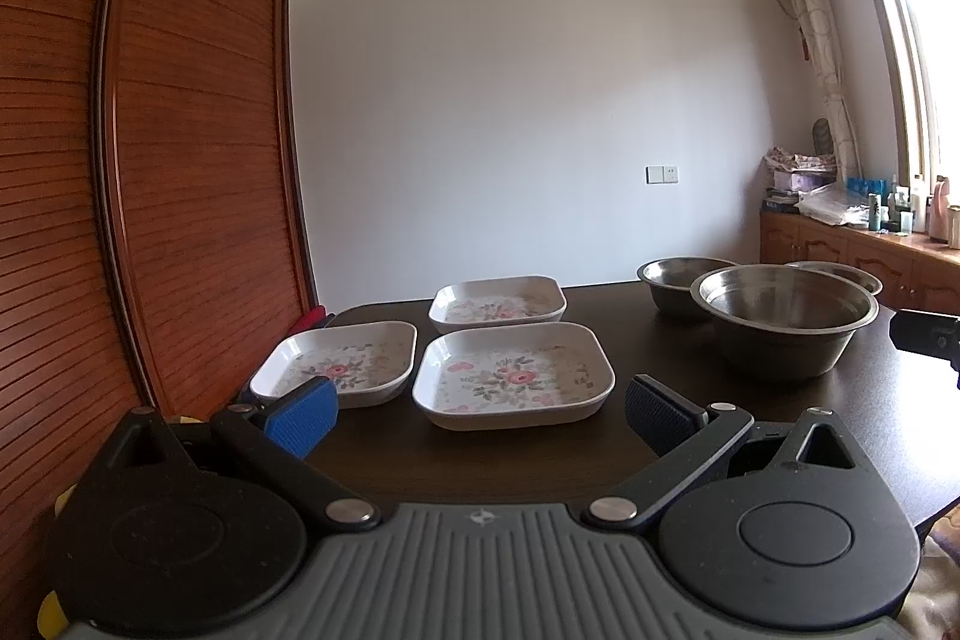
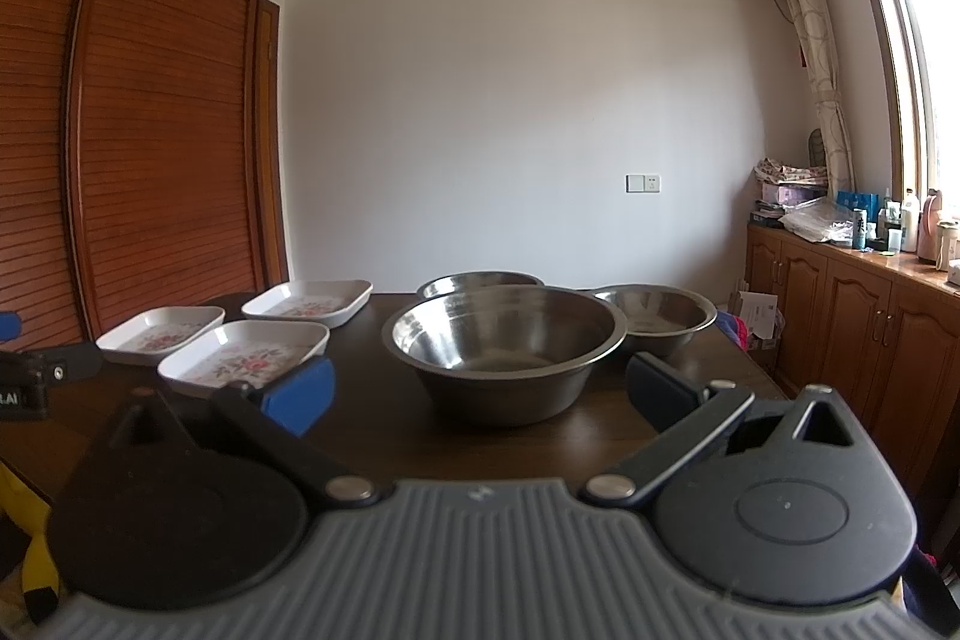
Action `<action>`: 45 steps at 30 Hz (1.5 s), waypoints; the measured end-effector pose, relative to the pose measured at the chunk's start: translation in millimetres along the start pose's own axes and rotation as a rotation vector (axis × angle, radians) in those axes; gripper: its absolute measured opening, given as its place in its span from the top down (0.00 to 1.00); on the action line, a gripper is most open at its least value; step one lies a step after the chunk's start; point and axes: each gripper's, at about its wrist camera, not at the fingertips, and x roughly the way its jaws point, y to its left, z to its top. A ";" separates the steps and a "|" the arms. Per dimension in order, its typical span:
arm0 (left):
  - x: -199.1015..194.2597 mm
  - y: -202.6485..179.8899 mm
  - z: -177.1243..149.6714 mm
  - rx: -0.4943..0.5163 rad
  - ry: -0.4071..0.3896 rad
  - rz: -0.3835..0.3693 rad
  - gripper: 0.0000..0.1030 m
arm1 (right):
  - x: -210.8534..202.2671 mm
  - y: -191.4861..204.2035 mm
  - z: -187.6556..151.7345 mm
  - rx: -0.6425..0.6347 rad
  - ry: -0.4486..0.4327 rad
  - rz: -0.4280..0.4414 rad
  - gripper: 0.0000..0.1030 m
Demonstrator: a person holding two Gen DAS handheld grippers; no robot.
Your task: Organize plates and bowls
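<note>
Three square white plates with pink flowers lie on the dark table: a near one, a left one and a far one. Three steel bowls stand to the right: a big near one, one behind it and one at far right. My left gripper is open and empty, just short of the near plate. My right gripper is open and empty, with the big bowl between its fingers' line. The plates lie to its left.
A tall wooden louvred wardrobe stands along the table's left side. Low wooden cabinets with bottles and bags on top run under the window at right. The other gripper shows at the left edge of the right wrist view.
</note>
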 end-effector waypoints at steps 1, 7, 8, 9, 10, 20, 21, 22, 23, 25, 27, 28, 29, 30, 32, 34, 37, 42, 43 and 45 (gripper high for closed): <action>0.0 0.3 -0.8 0.000 0.003 0.000 0.00 | 0.2 0.0 0.0 0.001 0.001 0.002 0.00; 2.4 8.3 -12.1 -0.005 0.029 0.006 0.00 | 1.3 4.7 -4.6 -0.001 0.009 0.016 0.00; 3.3 10.0 -13.3 -0.007 0.035 0.006 0.00 | 2.2 5.9 -5.4 -0.001 0.011 0.022 0.00; 5.0 12.7 -14.7 -0.012 0.044 0.004 0.00 | 2.9 7.5 -6.0 -0.001 0.013 0.026 0.00; 7.1 16.0 -15.7 -0.019 0.053 0.000 0.00 | 4.0 9.2 -6.2 -0.002 0.015 0.030 0.00; 14.1 45.2 -18.0 -0.042 0.091 -0.004 0.00 | 19.4 45.3 -0.4 -0.059 0.039 0.141 0.00; 14.8 48.0 -18.0 -0.043 0.095 -0.006 0.00 | 21.4 49.9 0.8 -0.068 0.042 0.153 0.00; 15.0 51.2 -18.0 -0.044 0.097 -0.006 0.00 | 23.0 52.2 1.7 -0.072 0.044 0.162 0.00; 15.5 54.7 -17.9 -0.046 0.097 -0.005 0.00 | 24.6 57.1 3.0 -0.078 0.045 0.176 0.00; 15.8 61.8 -17.7 -0.050 0.095 -0.004 0.00 | 28.7 63.0 4.4 -0.091 0.049 0.189 0.00; 17.8 68.4 -16.4 -0.058 0.095 -0.018 0.00 | 32.0 71.2 5.7 -0.109 0.055 0.208 0.00; 18.0 71.5 -15.6 -0.064 0.089 -0.024 0.00 | 33.5 74.5 6.1 -0.116 0.058 0.218 0.00; 18.2 74.7 -14.8 -0.070 0.083 -0.025 0.00 | 35.0 77.5 6.2 -0.124 0.060 0.226 0.00; 18.5 77.6 -13.7 -0.075 0.078 -0.026 0.00 | 36.4 81.2 6.8 -0.135 0.065 0.233 0.00; 20.3 81.7 -11.3 -0.081 0.072 -0.036 0.00 | 37.7 85.0 8.2 -0.147 0.066 0.243 0.00; 21.4 85.0 -9.1 -0.082 0.065 -0.041 0.00 | 38.1 87.6 10.2 -0.151 0.063 0.256 0.00; 19.9 87.9 -7.5 -0.092 0.049 -0.052 0.00 | 40.4 91.5 14.9 -0.169 0.066 0.276 0.00; 20.0 90.5 -5.3 -0.090 0.052 -0.069 0.00 | 42.9 96.0 21.6 -0.155 0.062 0.303 0.00; 21.3 91.5 -4.6 -0.092 0.053 -0.072 0.00 | 43.0 97.8 23.1 -0.161 0.061 0.309 0.00; 25.2 92.1 -2.2 -0.093 0.056 -0.078 0.00 | 44.9 99.9 25.1 -0.172 0.060 0.317 0.00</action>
